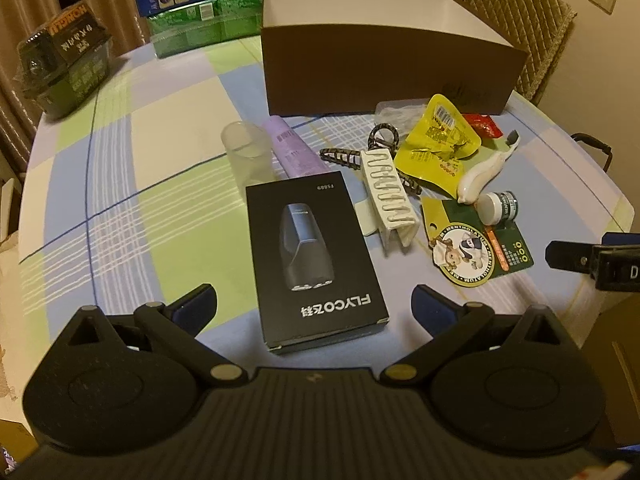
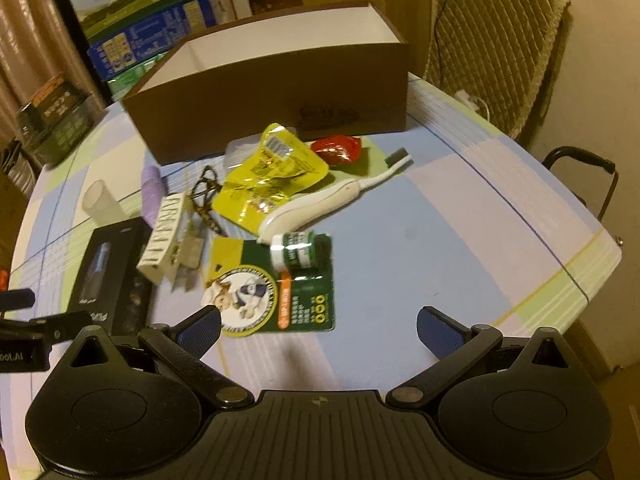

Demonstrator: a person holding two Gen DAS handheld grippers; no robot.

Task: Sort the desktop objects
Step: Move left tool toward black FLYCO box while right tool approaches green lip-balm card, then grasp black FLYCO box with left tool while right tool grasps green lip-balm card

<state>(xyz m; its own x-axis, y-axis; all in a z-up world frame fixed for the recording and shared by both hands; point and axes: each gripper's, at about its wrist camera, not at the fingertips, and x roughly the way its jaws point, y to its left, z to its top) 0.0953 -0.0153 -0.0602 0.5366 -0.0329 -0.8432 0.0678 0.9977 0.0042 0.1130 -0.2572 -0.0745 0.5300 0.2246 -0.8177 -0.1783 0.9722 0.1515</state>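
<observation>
A black shaver box (image 1: pixel 316 264) lies flat on the checked tablecloth, its near end between the open fingers of my left gripper (image 1: pixel 316 312). Beyond it lie a clear cup (image 1: pixel 246 152), a purple tube (image 1: pixel 294 150), a white hair clip (image 1: pixel 388 200), a yellow pouch (image 1: pixel 438 142), a white electric toothbrush (image 1: pixel 486 170), a small green jar (image 1: pixel 500 206) and a green card (image 1: pixel 476 252). My right gripper (image 2: pixel 320 330) hovers open over the cloth just in front of the green card (image 2: pixel 276 292), holding nothing. The brown open box (image 2: pixel 272 92) stands behind the pile.
A red wrapper (image 2: pixel 338 148) and a dark patterned hair claw (image 2: pixel 206 196) lie in the clutter. Stacked cartons (image 1: pixel 200 4) and a dark package (image 1: pixel 64 68) sit at the back left. A padded chair (image 2: pixel 492 36) stands beyond the table's right edge.
</observation>
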